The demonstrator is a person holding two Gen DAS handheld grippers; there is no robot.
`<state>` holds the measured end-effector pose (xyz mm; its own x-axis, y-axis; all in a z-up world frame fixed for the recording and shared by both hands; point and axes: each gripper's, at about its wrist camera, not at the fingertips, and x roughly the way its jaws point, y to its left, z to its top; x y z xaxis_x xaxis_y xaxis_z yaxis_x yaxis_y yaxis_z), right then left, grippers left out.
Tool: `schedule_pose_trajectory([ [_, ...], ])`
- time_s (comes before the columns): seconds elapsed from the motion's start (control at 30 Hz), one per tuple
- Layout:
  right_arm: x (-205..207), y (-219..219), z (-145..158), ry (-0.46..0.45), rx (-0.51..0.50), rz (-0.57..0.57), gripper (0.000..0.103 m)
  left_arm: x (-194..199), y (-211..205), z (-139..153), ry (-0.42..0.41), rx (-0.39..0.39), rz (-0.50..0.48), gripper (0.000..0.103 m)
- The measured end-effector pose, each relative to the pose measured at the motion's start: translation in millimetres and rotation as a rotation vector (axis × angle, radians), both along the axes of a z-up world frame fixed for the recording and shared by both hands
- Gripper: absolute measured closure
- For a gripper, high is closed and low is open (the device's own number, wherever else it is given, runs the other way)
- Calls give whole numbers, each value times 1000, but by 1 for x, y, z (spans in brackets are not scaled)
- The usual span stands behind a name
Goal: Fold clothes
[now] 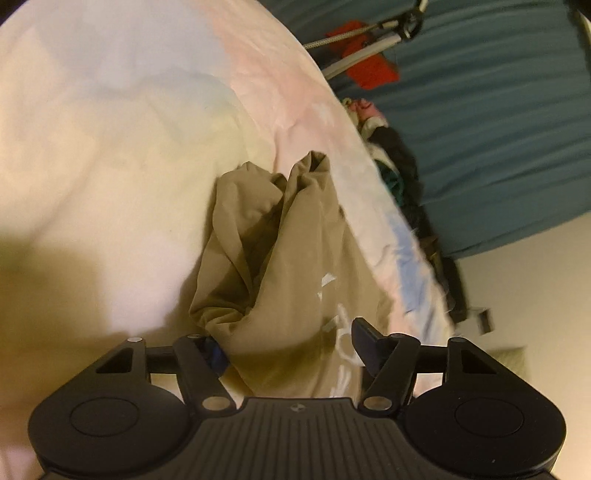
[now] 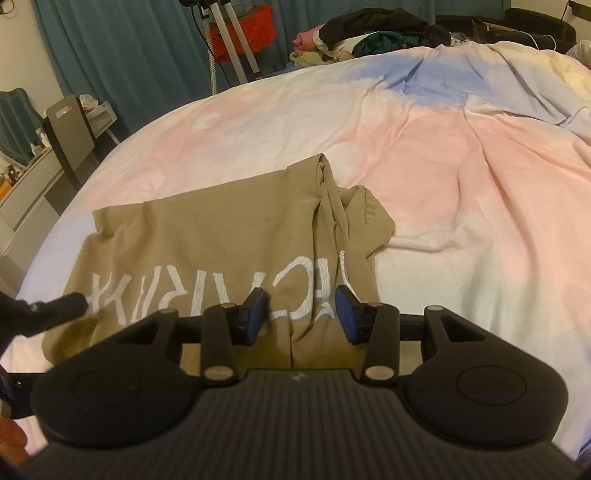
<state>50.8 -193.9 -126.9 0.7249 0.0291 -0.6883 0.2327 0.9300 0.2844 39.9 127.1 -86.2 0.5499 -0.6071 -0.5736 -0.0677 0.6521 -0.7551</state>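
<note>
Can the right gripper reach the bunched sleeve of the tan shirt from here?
Probably yes. The right gripper is over the tan shirt, jaws apart, and the bunched sleeve lies just ahead with only bare bedspread around it.

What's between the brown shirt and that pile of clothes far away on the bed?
Just bare pastel bedcover between the brown shirt and the clothes pile, shown in the right wrist view.

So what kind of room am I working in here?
Most likely a bedroom: the tan shirt lies on a bed with a pastel duvet, teal curtains hang behind, and a clothes pile sits at the far edge.
</note>
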Motion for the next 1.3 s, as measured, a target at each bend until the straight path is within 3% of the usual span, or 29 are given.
schedule_pose_trajectory([
  [0.1,0,1,0,1,-5,3,59,3,-3,-9,69,53,-14,38],
  [0.17,0,1,0,3,-5,4,59,5,-1,-16,97,47,-3,38],
  [0.5,0,3,3,4,-30,10,57,1,3,-14,84,26,35,59],
  [0.53,-1,3,5,0,-28,9,55,1,2,-13,81,27,35,60],
  [0.67,-7,4,16,-57,-30,-5,18,-11,5,-12,78,27,36,60],
  [0.8,-15,5,27,-99,-19,-10,20,-15,12,-11,78,27,35,60],
  [0.87,-21,2,30,-104,41,-21,20,-11,13,-13,78,27,36,60],
  [0.97,-29,-9,25,-82,227,-38,19,-5,11,-15,76,28,38,60],
  [1.1,-42,-20,7,-30,565,-28,17,-5,11,-15,74,28,43,62],
  [1.3,-53,-7,-3,7,721,11,17,-2,9,-16,71,32,49,63],
])
